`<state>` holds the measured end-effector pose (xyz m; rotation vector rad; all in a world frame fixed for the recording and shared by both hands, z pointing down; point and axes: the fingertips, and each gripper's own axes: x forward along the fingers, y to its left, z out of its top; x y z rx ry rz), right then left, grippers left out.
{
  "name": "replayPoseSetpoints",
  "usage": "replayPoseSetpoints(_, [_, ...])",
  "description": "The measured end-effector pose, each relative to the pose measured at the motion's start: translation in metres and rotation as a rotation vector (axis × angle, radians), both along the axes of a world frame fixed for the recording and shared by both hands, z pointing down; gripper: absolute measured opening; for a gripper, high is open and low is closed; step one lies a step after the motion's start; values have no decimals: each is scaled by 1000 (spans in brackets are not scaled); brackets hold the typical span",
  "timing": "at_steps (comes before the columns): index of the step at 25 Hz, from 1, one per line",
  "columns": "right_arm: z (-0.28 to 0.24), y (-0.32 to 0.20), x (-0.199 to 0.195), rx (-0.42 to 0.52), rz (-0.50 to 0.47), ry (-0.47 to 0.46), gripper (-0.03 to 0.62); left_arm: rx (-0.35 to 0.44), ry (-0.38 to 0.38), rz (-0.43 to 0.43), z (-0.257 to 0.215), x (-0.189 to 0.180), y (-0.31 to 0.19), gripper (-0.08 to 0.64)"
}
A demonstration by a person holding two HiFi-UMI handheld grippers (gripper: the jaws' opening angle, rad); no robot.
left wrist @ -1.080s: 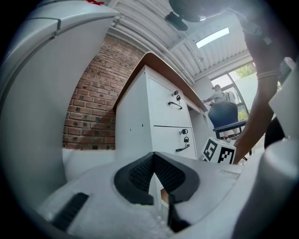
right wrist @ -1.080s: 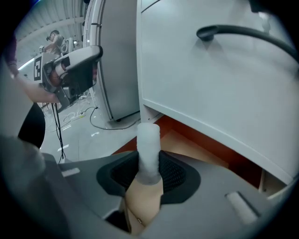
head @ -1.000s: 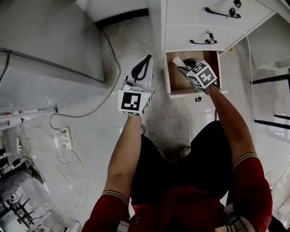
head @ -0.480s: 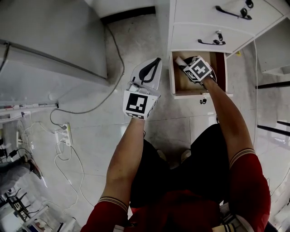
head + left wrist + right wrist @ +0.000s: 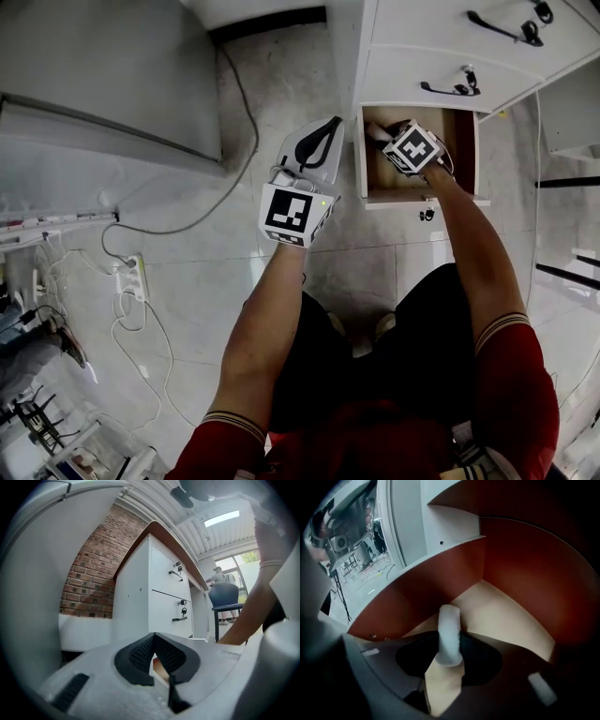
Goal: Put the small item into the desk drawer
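Jaws of the right gripper (image 5: pixel 386 134) had just been parting around a white roll (image 5: pixel 450 634) inside the drawer (image 5: pixel 375 178) — left gripper (image 5: pixel 328 129) closed, empty.

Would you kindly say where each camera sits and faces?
Head view: on the head, steeply down at the open drawer; arms, legs show.
Left gripper view: on left hand-held gripper, level toward the desk; shut jaws, right forearm show.
Right gripper view: on right hand-held gripper, down into the drawer; jaws, just opening, flank white roll.
Shared by head and right: the drawer.
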<state>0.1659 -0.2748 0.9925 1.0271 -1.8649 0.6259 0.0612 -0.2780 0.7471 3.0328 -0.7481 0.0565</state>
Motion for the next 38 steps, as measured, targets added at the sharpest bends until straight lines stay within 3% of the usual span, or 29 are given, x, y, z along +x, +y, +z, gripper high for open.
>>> replayPoseSetpoints(5, [1,3,0,10,-31,0,189,0,-1,15,4,6,1,5])
replayPoseSetpoints(16, [-54,12,9,119,-62,-70,187,-16,23,21,7,18,-3,5])
replayPoseSetpoints(27, [-115,28,-12,256,-131,-117,74,1,-5,35,10,26,1,5])
replayPoseSetpoints(30, [-137,27,-20,308,-140,-134,12,16,-5,34,3,26,0,5])
replayPoseSetpoints(33, [-163,29,-22,385,-140,-146,11,36,-1,33,-10,24,0,5])
replayPoseSetpoints(38, [-231,30,-27,568,-80,-281,11,45,18,64,-45,17,4,5])
